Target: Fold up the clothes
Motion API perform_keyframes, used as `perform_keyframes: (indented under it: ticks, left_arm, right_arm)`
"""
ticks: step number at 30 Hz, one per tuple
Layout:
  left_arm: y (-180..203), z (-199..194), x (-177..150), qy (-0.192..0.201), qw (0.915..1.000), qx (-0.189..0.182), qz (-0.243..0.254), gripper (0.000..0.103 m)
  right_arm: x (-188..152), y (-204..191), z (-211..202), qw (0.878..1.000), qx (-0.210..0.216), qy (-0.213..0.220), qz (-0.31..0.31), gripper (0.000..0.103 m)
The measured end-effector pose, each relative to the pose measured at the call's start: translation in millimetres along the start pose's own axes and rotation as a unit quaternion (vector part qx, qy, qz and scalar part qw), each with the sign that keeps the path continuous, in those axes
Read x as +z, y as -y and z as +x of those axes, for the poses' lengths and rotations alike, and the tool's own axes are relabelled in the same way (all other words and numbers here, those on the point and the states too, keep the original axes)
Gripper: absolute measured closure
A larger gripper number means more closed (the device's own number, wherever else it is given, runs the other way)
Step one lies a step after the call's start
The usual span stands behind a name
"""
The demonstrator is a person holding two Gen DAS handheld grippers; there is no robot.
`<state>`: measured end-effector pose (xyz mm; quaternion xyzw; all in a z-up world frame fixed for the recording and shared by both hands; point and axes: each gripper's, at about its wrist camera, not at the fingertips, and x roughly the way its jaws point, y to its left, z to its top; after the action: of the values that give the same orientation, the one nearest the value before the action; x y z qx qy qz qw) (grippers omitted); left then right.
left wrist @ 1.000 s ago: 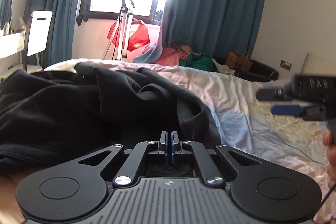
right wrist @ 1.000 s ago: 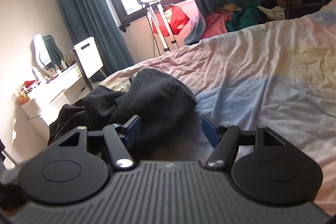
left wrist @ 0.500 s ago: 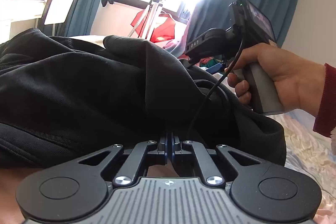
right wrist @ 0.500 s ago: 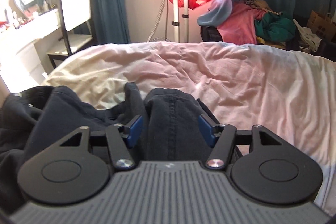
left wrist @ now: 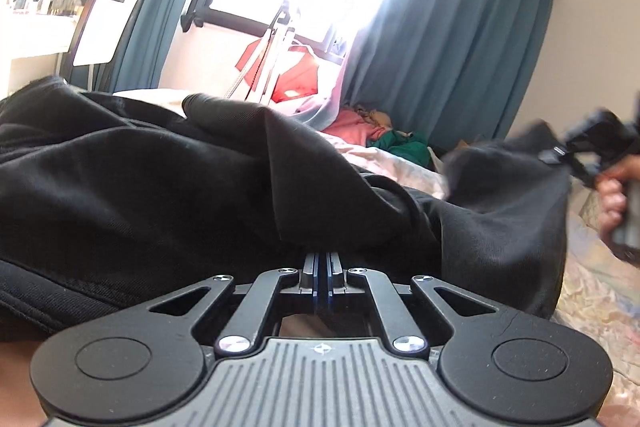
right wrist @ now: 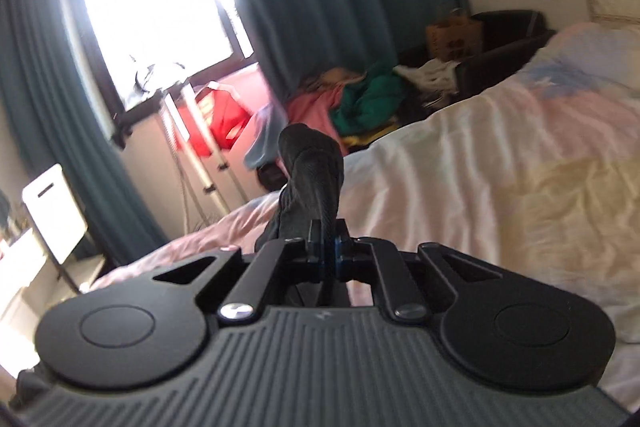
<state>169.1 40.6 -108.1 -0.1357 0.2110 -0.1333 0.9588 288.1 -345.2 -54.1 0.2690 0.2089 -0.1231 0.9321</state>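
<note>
A black garment (left wrist: 168, 195) lies bunched on the bed and fills the left wrist view. My left gripper (left wrist: 322, 267) is shut on its near edge. My right gripper (right wrist: 328, 247) is shut on another part of the black garment (right wrist: 312, 167), which sticks up past its fingertips. In the left wrist view the right gripper (left wrist: 576, 151) shows at the far right, held in a hand, pulling the cloth out to the right, blurred by motion.
The bed (right wrist: 500, 167) has a pale pink, blue and cream cover. Beyond it are teal curtains (left wrist: 440, 39), a bright window, a tripod stand (left wrist: 272, 55) with a red cloth, a pile of clothes (right wrist: 352, 95) and a white chair (left wrist: 104, 23).
My right gripper closed on the black garment and moved away to the right, lifting and stretching the cloth. My left gripper stayed shut on the near edge.
</note>
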Motion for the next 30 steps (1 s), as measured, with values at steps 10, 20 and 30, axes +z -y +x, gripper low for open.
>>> perform_keyframes:
  ticks: [10, 20, 30]
  left_arm:
    - [-1.0, -41.4, 0.5, -0.064, 0.9943, 0.006, -0.085, 0.091]
    - [-94.4, -79.7, -18.8, -0.101, 0.9126, 0.066, -0.391, 0.02]
    - [-167.1, -66.5, -40.9, 0.033, 0.8082, 0.059, -0.585, 0.038]
  right_arm:
    - [-46.9, 235.1, -70.6, 0.948, -0.059, -0.063, 0.306, 0.094]
    - [-70.1, 267.5, -62.1, 0.903, 0.003, -0.107, 0.416, 0.075]
    - [-65.5, 260.3, -28.8, 0.914, 0.012, -0.109, 0.391, 0.057]
